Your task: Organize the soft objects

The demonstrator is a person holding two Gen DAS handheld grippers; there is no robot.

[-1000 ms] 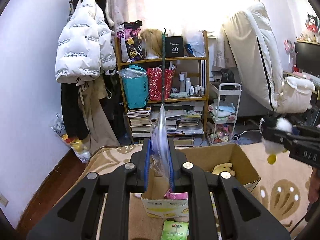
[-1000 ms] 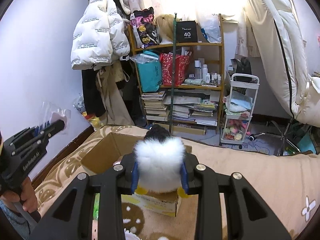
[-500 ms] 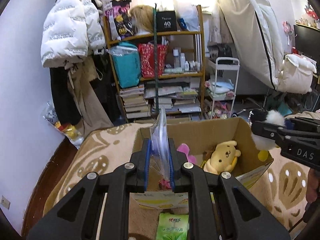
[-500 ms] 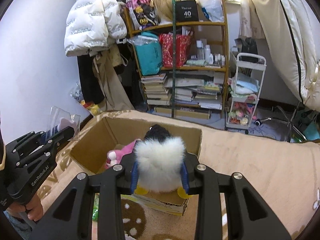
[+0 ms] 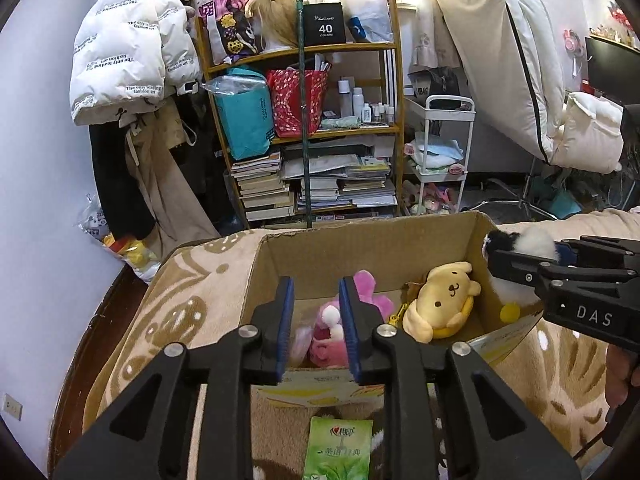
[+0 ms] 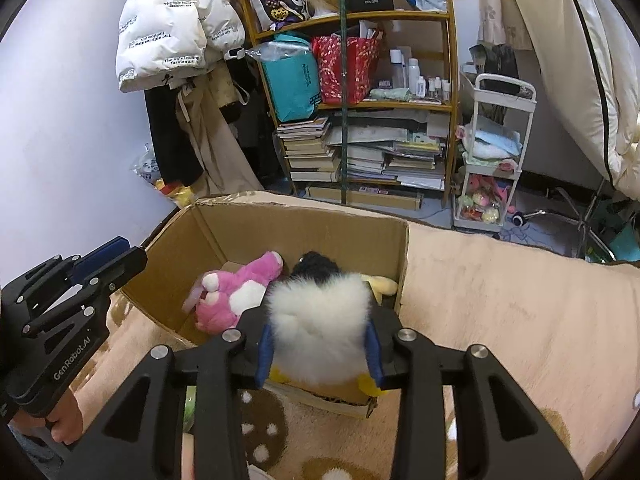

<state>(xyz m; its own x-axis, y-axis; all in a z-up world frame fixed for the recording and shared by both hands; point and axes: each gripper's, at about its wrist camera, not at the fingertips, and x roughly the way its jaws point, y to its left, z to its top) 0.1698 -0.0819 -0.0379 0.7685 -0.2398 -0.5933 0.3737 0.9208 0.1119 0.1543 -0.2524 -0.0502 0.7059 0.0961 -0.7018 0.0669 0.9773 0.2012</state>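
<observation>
Over the cardboard box (image 5: pixel 276 264) on the beige blanket (image 6: pixel 500 300), left gripper (image 5: pixel 316 316) released with nothing between its pads, right gripper (image 6: pixel 318 344) clenched on a black-and-white penguin plush (image 6: pixel 316 308) above the box's near edge, pink plush (image 5: pixel 328 330) and yellow dog plush (image 5: pixel 440 300) inside the box, green tissue pack (image 5: pixel 338 448) on the blanket just outside it

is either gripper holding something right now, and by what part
The right gripper pinches the black-and-white plush across its fluffy white body. The left gripper is open, holding nothing.
</observation>
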